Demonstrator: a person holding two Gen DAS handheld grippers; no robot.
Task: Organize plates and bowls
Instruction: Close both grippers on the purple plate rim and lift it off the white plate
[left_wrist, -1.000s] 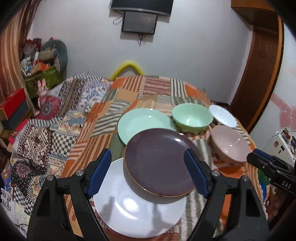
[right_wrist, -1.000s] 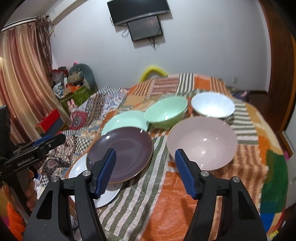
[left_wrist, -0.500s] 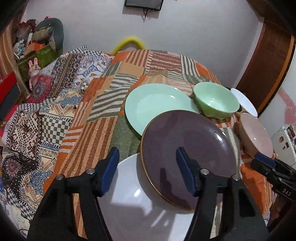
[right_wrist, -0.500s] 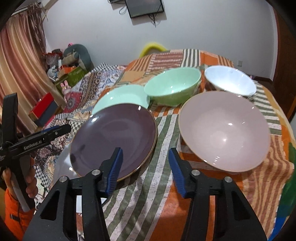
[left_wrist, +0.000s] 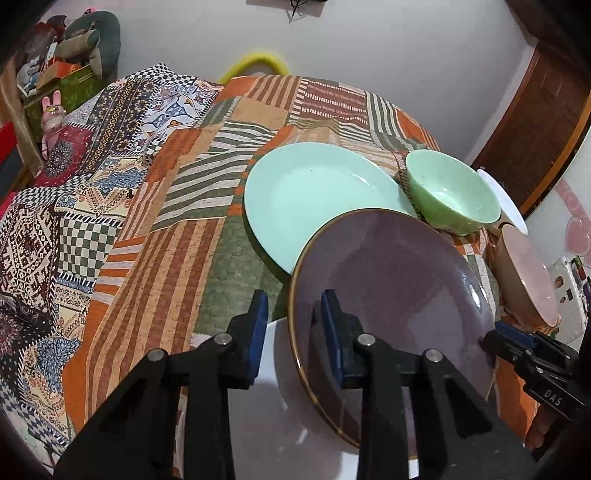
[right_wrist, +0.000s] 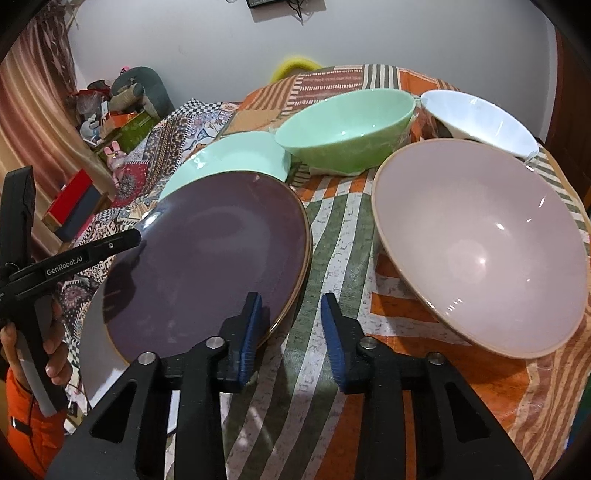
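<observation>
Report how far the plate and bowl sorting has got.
Nothing looks stacked by kind yet. In hand: both grippers, left gripper and right gripper, jaws just closing, straddle opposite rims of the purple plate overlapping the white plate. Left: mint plate, green bowl, pink bowl, white bowl.

Left gripper (left_wrist: 291, 317): black angular frame carrying two blue ribbed pads, with round silver screw heads showing at the finger joints; in the right wrist view (right_wrist: 138, 236) its side is showing white "GenRobot.AI" lettering. Right gripper (right_wrist: 291, 317): the same black frame, blue pads and silver screws; its side (left_wrist: 491, 338) is bearing the letters "DAS". The person is wearing an orange sleeve (right_wrist: 26, 424).
</observation>
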